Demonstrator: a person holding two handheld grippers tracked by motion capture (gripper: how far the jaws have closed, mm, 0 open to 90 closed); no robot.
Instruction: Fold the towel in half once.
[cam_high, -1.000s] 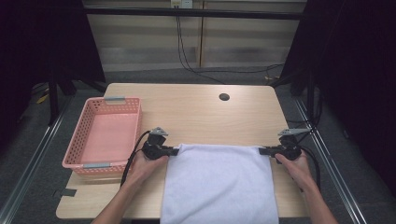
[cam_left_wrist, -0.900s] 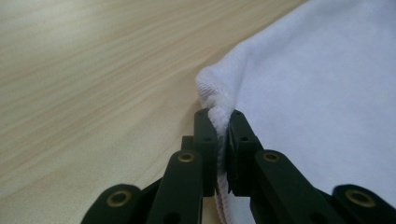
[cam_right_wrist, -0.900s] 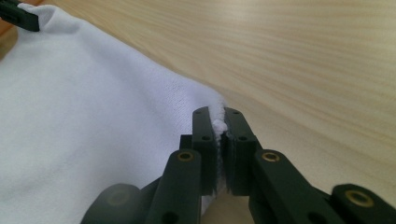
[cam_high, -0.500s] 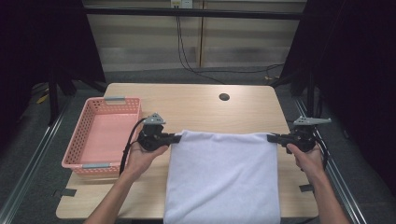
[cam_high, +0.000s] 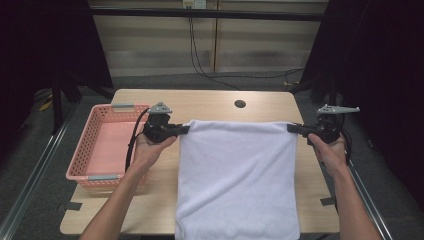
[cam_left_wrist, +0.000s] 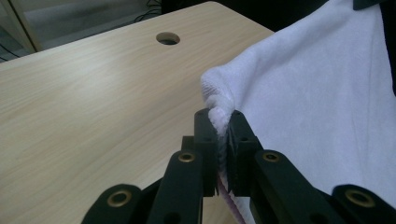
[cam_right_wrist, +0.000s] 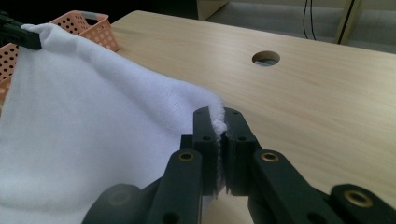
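Note:
A white towel (cam_high: 237, 175) is held up by its two far corners and stretched flat between my hands; its near end hangs past the table's front edge. My left gripper (cam_high: 186, 128) is shut on the towel's left corner (cam_left_wrist: 215, 105), above the table beside the basket. My right gripper (cam_high: 290, 128) is shut on the right corner (cam_right_wrist: 215, 122), near the table's right edge. Each gripper view shows cloth pinched between the black jaws, with the towel (cam_right_wrist: 88, 135) sloping away toward the other hand.
A pink plastic basket (cam_high: 82, 152) stands at the left of the light wooden table (cam_high: 210, 105). A round cable hole (cam_high: 240, 104) sits near the far edge. Dark floor and metal rails flank the table; cables hang at the back wall.
Both grippers have lifted and carried the towel's far edge away from me toward the table's middle, spreading a little wider. The towel is pulled taut and hangs higher.

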